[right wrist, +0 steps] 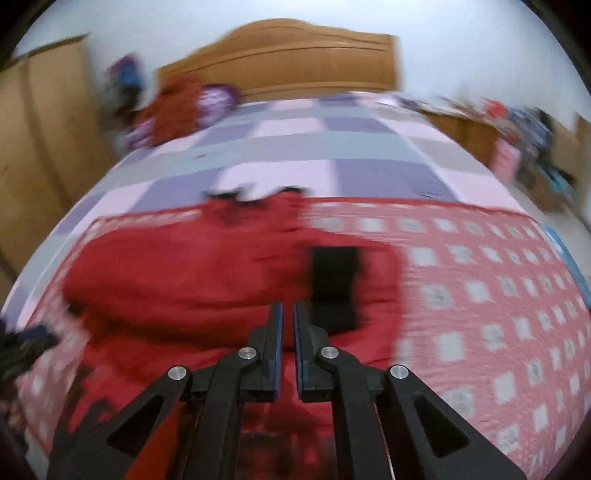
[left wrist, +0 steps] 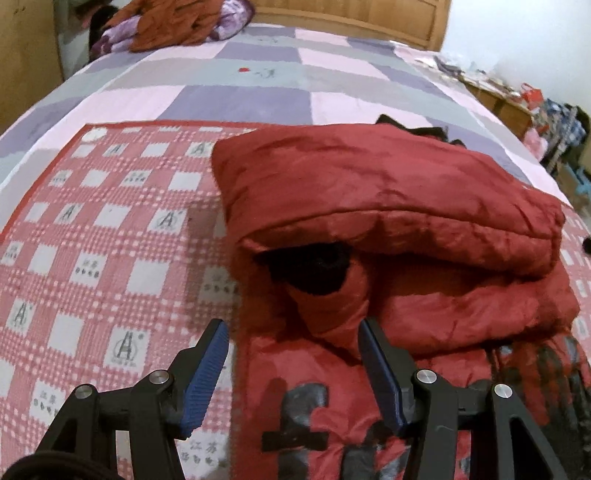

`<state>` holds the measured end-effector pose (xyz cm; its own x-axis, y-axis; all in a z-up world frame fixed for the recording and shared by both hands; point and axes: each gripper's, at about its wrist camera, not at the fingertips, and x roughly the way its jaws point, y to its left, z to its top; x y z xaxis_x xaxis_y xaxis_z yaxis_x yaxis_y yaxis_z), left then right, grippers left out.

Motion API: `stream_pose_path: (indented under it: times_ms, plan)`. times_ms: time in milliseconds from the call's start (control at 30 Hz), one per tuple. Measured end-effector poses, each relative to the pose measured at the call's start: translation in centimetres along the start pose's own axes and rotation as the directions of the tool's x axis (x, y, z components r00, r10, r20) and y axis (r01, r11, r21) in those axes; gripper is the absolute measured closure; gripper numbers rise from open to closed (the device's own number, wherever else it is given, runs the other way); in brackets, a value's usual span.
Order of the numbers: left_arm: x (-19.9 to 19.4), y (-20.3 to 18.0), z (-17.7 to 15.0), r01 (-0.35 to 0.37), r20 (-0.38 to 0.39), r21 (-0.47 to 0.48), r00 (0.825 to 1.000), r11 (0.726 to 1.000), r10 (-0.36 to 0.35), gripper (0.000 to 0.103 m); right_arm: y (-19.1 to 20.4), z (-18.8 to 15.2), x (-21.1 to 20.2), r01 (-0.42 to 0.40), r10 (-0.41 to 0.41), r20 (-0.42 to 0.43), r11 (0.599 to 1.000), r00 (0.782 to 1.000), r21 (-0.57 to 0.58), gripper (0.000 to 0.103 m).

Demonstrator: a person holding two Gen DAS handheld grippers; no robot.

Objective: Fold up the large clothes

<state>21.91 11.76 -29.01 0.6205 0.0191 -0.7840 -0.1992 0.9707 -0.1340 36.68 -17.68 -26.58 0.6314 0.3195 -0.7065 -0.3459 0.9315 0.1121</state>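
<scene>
A red padded jacket (left wrist: pixel 388 192) lies folded into a thick bundle on a red-and-white checked cloth (left wrist: pixel 92 240) on the bed. A black cuff (left wrist: pixel 310 269) shows under its top fold. My left gripper (left wrist: pixel 293 325) is open just above the jacket's near edge, which carries a dark print; red fabric lies below the gap and the pads (left wrist: pixel 207 369) touch nothing. The right wrist view is blurred. There my right gripper (right wrist: pixel 288 306) is shut over the red jacket (right wrist: pixel 184 273), beside a black cuff (right wrist: pixel 334 288). I see nothing between its pads.
The purple, pink and grey patchwork sheet (left wrist: pixel 240 99) runs back to a wooden headboard (left wrist: pixel 351 18). A heap of orange and purple clothes (left wrist: pixel 166 26) sits at the far left corner. A cluttered low cabinet (left wrist: pixel 509 99) stands along the right side. A wooden wardrobe (right wrist: pixel 44 129) stands left.
</scene>
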Motion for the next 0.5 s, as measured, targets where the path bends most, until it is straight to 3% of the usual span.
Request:
stream_pose_path:
  times_ms: [67,100,200,300,500]
  plan:
    - [-0.1,0.4,-0.3,-0.004,-0.003,0.000,1.000,1.000,0.004,0.041,3.0,-0.8,0.8,-0.077,0.075,-0.052,0.996,0.996,-0.033,0.095]
    - [-0.1,0.6,-0.4,-0.005,-0.005,0.001,1.000,1.000,0.005,0.041,3.9,-1.4,1.5,-0.112,0.112,-0.087,0.994,0.990,0.000,0.085]
    - [-0.5,1.0,-0.6,0.004,-0.003,0.001,1.000,1.000,-0.004,0.041,4.4,-2.6,3.2,-0.144,0.161,-0.132,0.981,0.978,0.129,0.036]
    - [-0.7,1.4,-0.9,0.006,0.005,-0.001,1.000,1.000,-0.006,0.041,5.0,-2.9,3.5,-0.118,0.139,-0.140,0.981,0.980,0.153,0.035]
    - [-0.5,2.5,-1.4,0.016,0.001,-0.039,1.000,0.999,-0.016,0.041,9.4,-1.6,3.2,-0.122,0.122,-0.129,0.992,0.984,0.003,0.035]
